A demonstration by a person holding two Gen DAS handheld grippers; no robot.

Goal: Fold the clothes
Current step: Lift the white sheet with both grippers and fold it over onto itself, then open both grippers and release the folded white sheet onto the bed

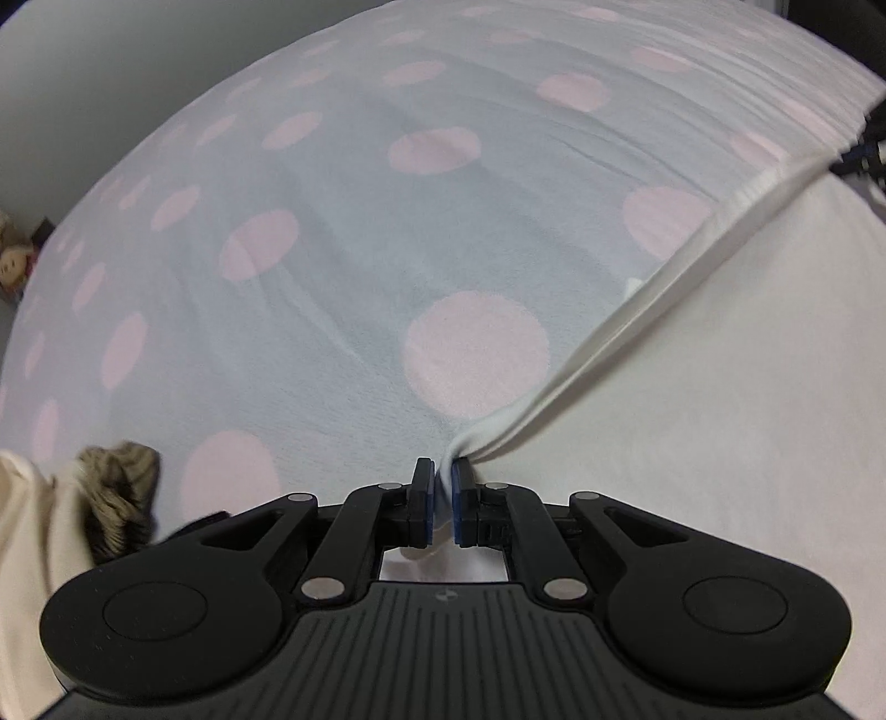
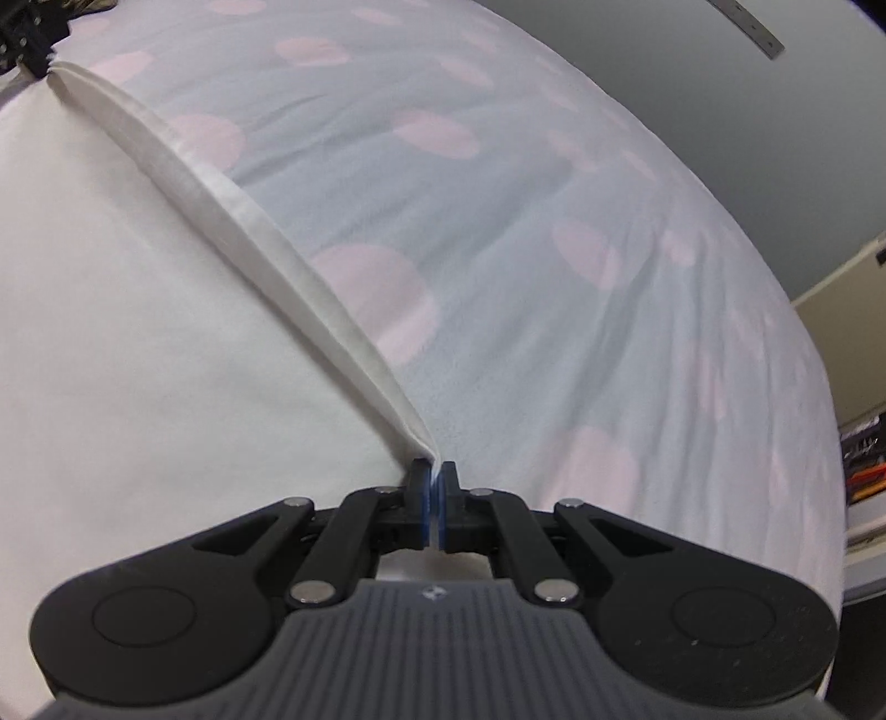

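A pale blue garment with pink dots (image 1: 343,266) hangs stretched between my two grippers, its white hem (image 1: 653,310) pulled taut from one to the other. My left gripper (image 1: 441,473) is shut on one corner of that hem. In the right wrist view the same dotted garment (image 2: 526,249) spreads away to the right, and my right gripper (image 2: 434,471) is shut on the other corner of the white hem (image 2: 238,221). The left gripper shows small at the top left (image 2: 27,39), the right gripper at the right edge (image 1: 864,149).
Under the cloth lies a white surface (image 1: 720,415), also seen in the right wrist view (image 2: 138,332). A cream cloth (image 1: 33,526) and a brown furry thing (image 1: 119,498) lie at the lower left. A shelf with items (image 2: 864,454) stands at the right edge.
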